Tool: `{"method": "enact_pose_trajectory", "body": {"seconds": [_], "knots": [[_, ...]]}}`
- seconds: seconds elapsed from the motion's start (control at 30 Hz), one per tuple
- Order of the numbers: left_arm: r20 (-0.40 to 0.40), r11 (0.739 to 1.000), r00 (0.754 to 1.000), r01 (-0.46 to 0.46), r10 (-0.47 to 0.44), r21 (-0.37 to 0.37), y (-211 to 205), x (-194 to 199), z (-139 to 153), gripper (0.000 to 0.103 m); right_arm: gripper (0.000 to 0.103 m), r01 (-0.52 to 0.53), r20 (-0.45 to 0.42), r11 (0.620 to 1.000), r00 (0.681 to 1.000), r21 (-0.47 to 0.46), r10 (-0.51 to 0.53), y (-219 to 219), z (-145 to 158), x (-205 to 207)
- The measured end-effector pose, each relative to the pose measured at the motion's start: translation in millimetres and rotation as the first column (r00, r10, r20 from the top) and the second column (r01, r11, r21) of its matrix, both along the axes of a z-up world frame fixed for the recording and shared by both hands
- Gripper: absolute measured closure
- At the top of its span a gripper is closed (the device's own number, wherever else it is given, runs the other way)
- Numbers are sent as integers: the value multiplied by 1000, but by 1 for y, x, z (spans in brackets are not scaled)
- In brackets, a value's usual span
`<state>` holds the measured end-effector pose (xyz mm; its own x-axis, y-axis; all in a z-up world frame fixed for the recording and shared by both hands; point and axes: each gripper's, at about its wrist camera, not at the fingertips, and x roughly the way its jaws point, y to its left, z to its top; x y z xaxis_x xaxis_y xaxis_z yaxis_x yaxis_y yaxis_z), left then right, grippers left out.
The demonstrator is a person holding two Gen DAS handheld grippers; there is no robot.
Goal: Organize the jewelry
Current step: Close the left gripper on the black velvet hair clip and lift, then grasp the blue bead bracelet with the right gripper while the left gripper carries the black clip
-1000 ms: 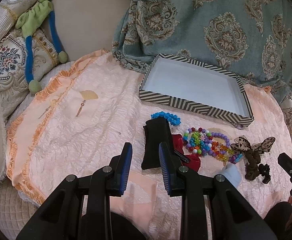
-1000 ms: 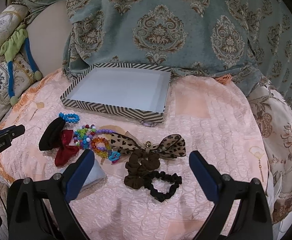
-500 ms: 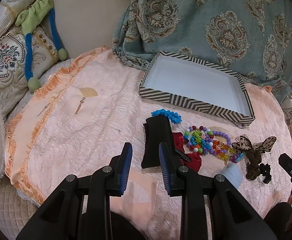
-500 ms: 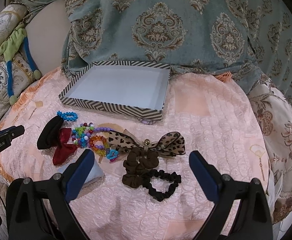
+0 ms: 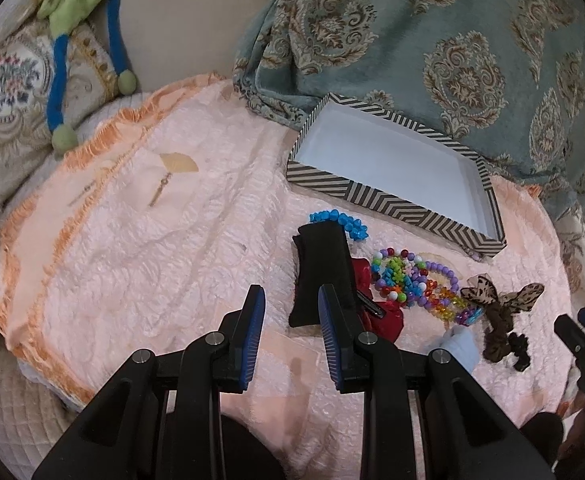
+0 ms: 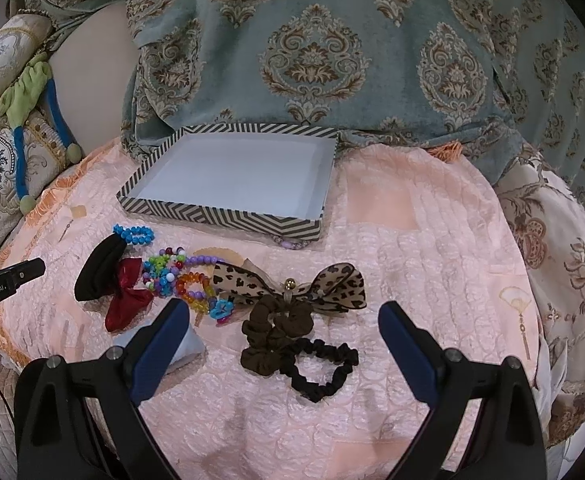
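An empty striped box with a white floor stands at the back of the pink quilt; it also shows in the left wrist view. In front of it lie a blue bead bracelet, a black hair piece, a dark red bow, multicoloured bead bracelets, a leopard-print bow, a brown scrunchie and a black scrunchie. My right gripper is wide open, hovering over the brown scrunchie. My left gripper is partly open and empty, just left of the black hair piece.
A teal patterned blanket drapes behind the box. An embroidered cushion and a green-and-blue plush toy lie at the left. A pale blue cloth lies near the right gripper's left finger. The quilt's fringed edge drops off at the left.
Both views have shifted slightly; the items sit a little lower and closer in the right wrist view. Neither gripper's opening has changed and nothing has been picked up.
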<state>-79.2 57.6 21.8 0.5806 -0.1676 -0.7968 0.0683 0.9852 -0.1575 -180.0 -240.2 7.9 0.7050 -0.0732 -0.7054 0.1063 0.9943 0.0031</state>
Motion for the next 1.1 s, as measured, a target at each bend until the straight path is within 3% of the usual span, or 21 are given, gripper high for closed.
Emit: {"method": "enact_pose_trajectory", "body": {"seconds": [0.23,0.37,0.57,0.7,0.73,0.8,0.87,0.9,0.97,1.1], "knots": [[-88,989,996,-20,8,-143,7,23,-10,91,10,-2,-5,1000,1000,26,2,-11,-2,1],[-127,980,992,-25,0,-198,2,40,-19,80,15,-33,-26,996,999,80,35,-11,-10,5],[-202,985,978,19,-53,-169,-20,63,-45,78,19,-98,-54,988,993,120,105,3,-21,25],[-207,993,978,7,-32,-121,-22,74,-57,78,26,-149,-57,978,986,148,158,12,-27,50],[-206,992,978,8,-34,-125,-21,76,-59,80,28,-175,-59,969,980,174,188,16,-29,60],[-209,989,977,15,-45,-144,-18,80,-63,96,35,-215,-76,956,969,201,234,26,-34,77],[-206,992,977,23,-48,-126,-15,82,-64,103,40,-249,-92,945,958,213,273,37,-42,98],[-199,992,979,21,-45,-121,-12,84,-63,103,42,-264,-106,939,951,222,292,44,-47,110],[-184,993,982,15,-37,-115,-4,84,-61,103,55,-289,-147,923,931,255,333,60,-59,136],[-187,994,981,23,-43,-110,5,88,-62,103,63,-328,-193,906,903,266,384,92,-78,176]]}}
